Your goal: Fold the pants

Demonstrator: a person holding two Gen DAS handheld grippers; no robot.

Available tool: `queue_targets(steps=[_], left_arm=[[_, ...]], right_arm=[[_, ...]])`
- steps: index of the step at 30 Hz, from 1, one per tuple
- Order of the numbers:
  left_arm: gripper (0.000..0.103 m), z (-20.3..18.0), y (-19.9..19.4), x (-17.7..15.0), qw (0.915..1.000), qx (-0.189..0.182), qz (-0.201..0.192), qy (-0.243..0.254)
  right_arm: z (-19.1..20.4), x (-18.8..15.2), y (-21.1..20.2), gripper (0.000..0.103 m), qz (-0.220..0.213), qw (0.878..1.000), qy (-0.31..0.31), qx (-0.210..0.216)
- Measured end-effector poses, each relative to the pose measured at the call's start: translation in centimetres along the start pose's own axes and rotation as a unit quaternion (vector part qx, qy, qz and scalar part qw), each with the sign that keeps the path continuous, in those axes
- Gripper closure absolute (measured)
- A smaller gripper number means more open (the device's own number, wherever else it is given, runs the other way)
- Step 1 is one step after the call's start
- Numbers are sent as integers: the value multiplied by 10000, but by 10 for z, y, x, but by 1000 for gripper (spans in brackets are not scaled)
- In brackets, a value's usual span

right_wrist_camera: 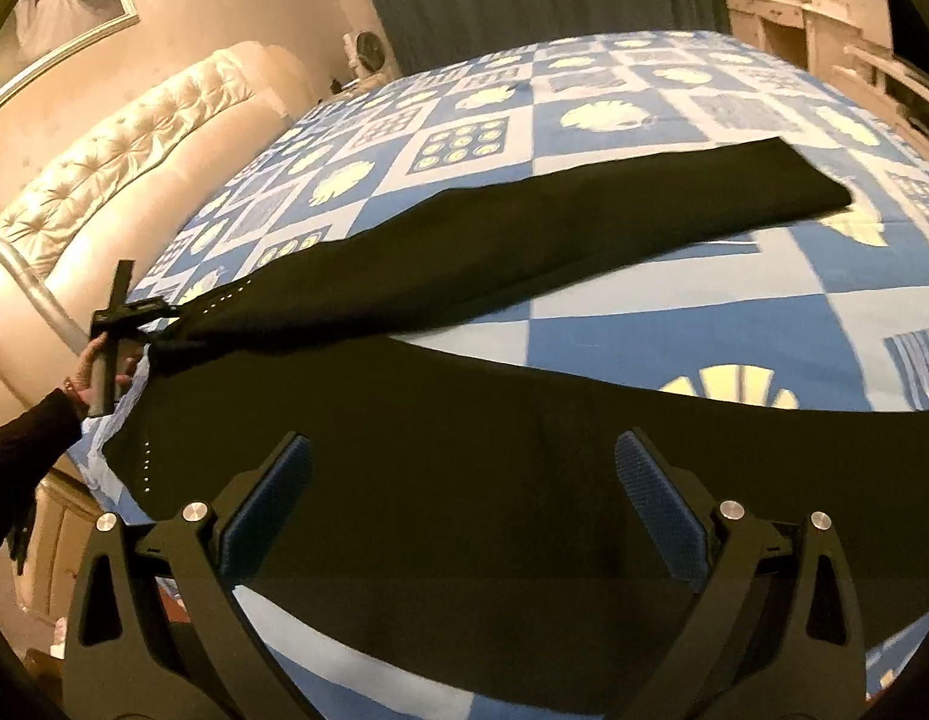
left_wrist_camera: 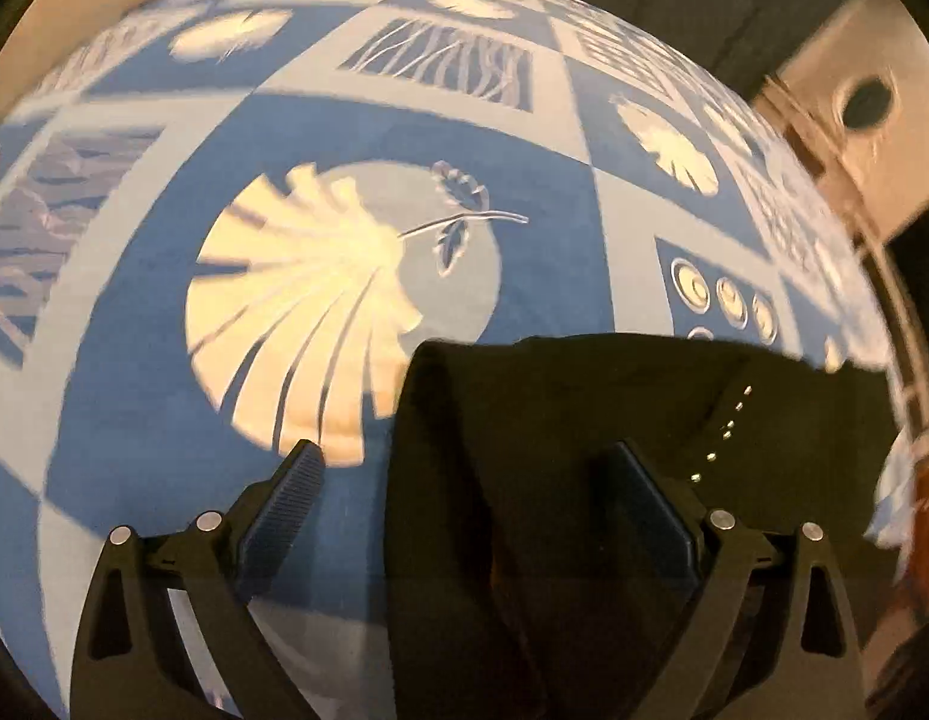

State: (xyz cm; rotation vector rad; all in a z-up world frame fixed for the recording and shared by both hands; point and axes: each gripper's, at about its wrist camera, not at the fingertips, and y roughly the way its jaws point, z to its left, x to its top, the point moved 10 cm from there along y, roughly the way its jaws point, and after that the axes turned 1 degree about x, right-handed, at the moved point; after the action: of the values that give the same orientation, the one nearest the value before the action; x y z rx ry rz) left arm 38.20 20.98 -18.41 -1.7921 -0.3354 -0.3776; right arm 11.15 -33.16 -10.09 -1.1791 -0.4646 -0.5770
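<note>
Black, matte and soft, the pants [right_wrist_camera: 464, 276] lie spread over a quilted bedspread [right_wrist_camera: 674, 324] of blue and pale squares with cream shell and leaf shapes. From the right wrist view one leg stretches away as a long tapering band, ending in a blunt flat hem at the far right; the other leg runs broad across the near foreground. A line of small bright studs [right_wrist_camera: 145, 462] dots the fabric by the bed's left edge.

Both fingers of the right gripper [right_wrist_camera: 463, 447] are spread wide, ribbed blue pads facing one another, with the near leg's dark cloth showing between them; whether they touch it cannot be told.

At far left in that view the left gripper [right_wrist_camera: 125, 312] sits at the bunched waist end, held by a hand [right_wrist_camera: 95, 372] in a dark sleeve. Its own camera shows its fingers [left_wrist_camera: 290, 486] parted wide, the pants [left_wrist_camera: 584, 450] rising between them as a dark folded mass with a rounded corner, studs [left_wrist_camera: 725, 435] along a seam

Behind the bed stands a cream tufted headboard [right_wrist_camera: 134, 138], glossy and curved
</note>
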Motion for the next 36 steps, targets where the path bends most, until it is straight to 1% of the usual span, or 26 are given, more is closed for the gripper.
queue_targets(steps=[2, 5, 8, 9, 10, 11, 12, 13, 15, 16, 17, 18, 20, 21, 22, 25, 26, 29, 30, 34, 35, 36], left_arm=[[8, -1, 0, 3, 10000, -35, -31, 78], [8, 0, 1, 6, 10000, -61, -65, -35], [9, -11, -4, 8, 9992, -306, -241, 49], [15, -15, -2, 7, 9990, -370, -214, 94], [36, -19, 1, 5, 9993, -278, -148, 217], [42, -18, 3, 4, 9993, -56, -123, 347], [47, -18, 3, 5, 9992, -1, -113, 382], [59, -16, 1, 5, 9994, -102, -105, 317], [70, -15, -1, 5, 9990, -446, -16, 44], [79, -17, 0, 6, 9973, -720, 73, -154], [80, -18, 1, 5, 9963, -817, 120, -246], [81, -19, 2, 5, 9966, -765, 139, -260], [86, -23, 3, 5, 9975, -671, 115, -165], [90, -26, 3, 6, 9976, -660, 111, -159], [92, -29, 3, 7, 9978, -634, 99, -159], [92, -31, 6, 8, 9987, -486, 107, -54], [92, -31, 7, 7, 9989, -457, 117, -6], [92, -29, 9, 8, 9984, -530, 165, -108], [92, -28, 9, 8, 9983, -542, 169, -117], [92, -29, 10, 8, 9985, -525, 140, -41], [92, -29, 11, 8, 9985, -534, 131, -43], [91, -28, 11, 8, 9983, -571, 127, -76]], right_arm=[[6, 0, 7, 2, 83, 9999, -18, 114], [15, 0, 18, 2, 204, 9993, -82, 287], [23, 0, 25, 2, 252, 9987, -75, 434], [26, 1, 27, 2, 277, 9984, -86, 479], [29, 2, 29, 2, 293, 9982, -113, 517], [31, 2, 31, 2, 316, 9978, -149, 555], [34, 6, 34, 2, 359, 9974, -232, 580], [36, 9, 36, 2, 371, 9970, -296, 604], [39, 22, 41, 2, 332, 9962, -469, 656], [41, 35, 46, 2, 265, 9953, -653, 669], [42, 43, 49, 2, 238, 9940, -811, 699], [44, 56, 55, 2, 221, 9917, -1058, 692], [45, 81, 70, 2, 226, 9851, -1587, 622], [43, 97, 81, 2, 245, 9802, -1901, 497], [41, 112, 93, 2, 289, 9763, -2112, 360], [39, 153, 134, 2, 568, 9663, -2485, 348], [42, 163, 151, 2, 758, 9615, -2606, 431], [47, 180, 189, 2, 1050, 9481, -2970, 439], [49, 184, 207, 2, 1221, 9410, -3122, 465], [50, 182, 247, 4, 1729, 9262, -3324, 416], [49, 179, 254, 12, 1892, 9228, -3328, 432], [45, 171, 264, 40, 2245, 9184, -3212, 542]])
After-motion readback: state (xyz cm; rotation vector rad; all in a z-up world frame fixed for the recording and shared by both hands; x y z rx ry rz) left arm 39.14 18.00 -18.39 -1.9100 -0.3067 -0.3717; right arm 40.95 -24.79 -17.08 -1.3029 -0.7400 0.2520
